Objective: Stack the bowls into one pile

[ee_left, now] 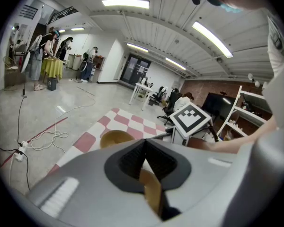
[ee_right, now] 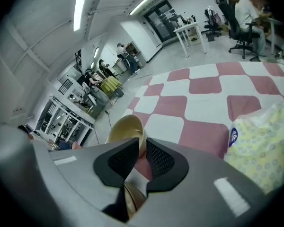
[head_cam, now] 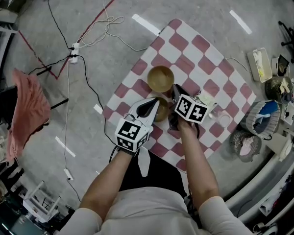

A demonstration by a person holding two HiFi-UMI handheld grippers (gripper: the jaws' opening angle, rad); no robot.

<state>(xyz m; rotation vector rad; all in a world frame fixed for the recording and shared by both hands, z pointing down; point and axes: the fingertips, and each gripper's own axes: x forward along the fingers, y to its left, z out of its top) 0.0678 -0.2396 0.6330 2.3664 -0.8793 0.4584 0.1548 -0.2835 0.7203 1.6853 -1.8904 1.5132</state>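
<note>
- Closest in: my left hand-held gripper is pinched shut on the rim of the near bowl, with the golden edge wedged low between the pads. That's a thin grip. Lift too fast and I reckon the bowl could swing or twist loose.
- My right hand-held gripper has its jaws drawn in tight on what looks like the same bowl's other side, the rim showing at the bottom of the gap. That makes two clamps on one bowl. If my hands drift apart or turn unevenly, one side could pop free and the bowl would drop at a tilt.
- In the head view the near bowl sits at centre frame, between both grippers, over the checked counter. I can't tell whether it touches the surface.
- At the right edge of the right gripper view, a tissue pack lies close beside my right hand-held gripper. A wide swing could shove it.
- Just above centre in the head view, the far bowl stands upright and empty, apart from the near one. If I come in off-centre I could catch its rim, leave the near bowl perched crooked, or push the far bowl along.
- It lies toward the counter's upper-left edge, so a hard nudge that way might send it onto the floor.
</note>
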